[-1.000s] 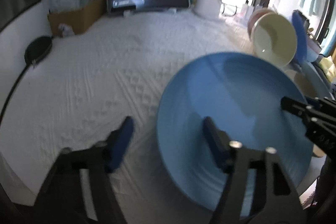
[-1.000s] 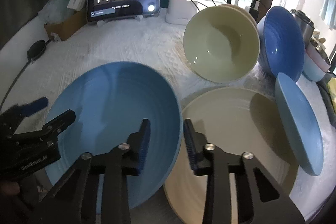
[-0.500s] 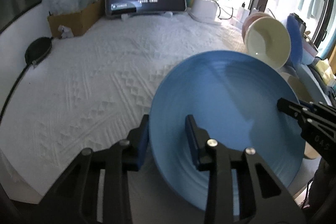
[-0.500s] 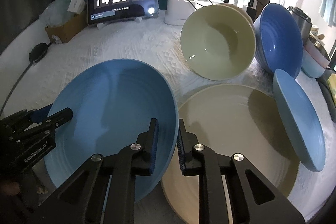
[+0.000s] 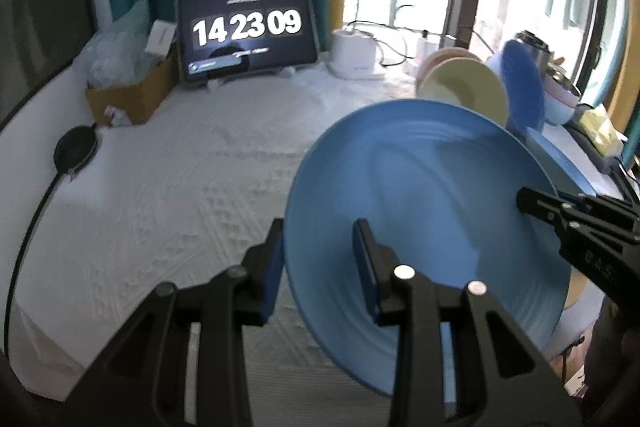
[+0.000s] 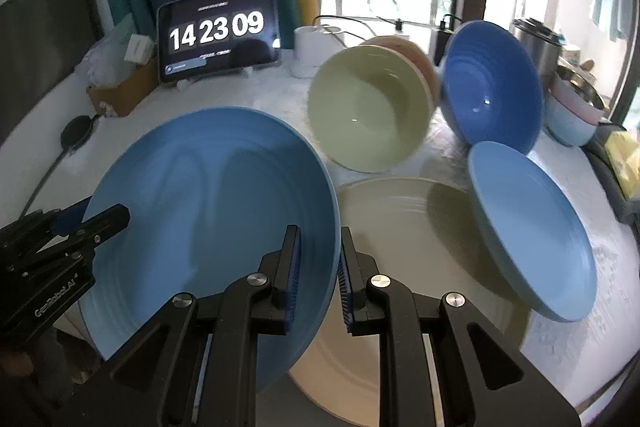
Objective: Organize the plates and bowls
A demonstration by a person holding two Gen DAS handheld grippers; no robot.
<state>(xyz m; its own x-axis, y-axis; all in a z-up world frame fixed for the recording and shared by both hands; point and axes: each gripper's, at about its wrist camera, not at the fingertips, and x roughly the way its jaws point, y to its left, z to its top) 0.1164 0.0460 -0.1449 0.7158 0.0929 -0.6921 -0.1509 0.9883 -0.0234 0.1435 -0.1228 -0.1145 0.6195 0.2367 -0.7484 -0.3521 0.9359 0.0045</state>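
A large light-blue plate hangs tilted above the white tablecloth, held from both sides. My left gripper is shut on the plate's left rim, one pad under it and one inside. My right gripper is shut on the opposite rim of the same plate. Each gripper shows in the other's view, the right gripper at the plate's far edge and the left gripper likewise. A big cream plate lies flat just right of the held plate, partly hidden under it.
A small blue plate leans on the cream plate's right side. Behind stand a pale green bowl, a pink bowl and a dark blue bowl, all tipped up. A clock tablet, cardboard box and black disc with cable sit left.
The left jaws closed from wide apart onto the plate's rim, and the right jaws closed on the other rim. Both grippers then rose, lifting the blue plate off the cloth.
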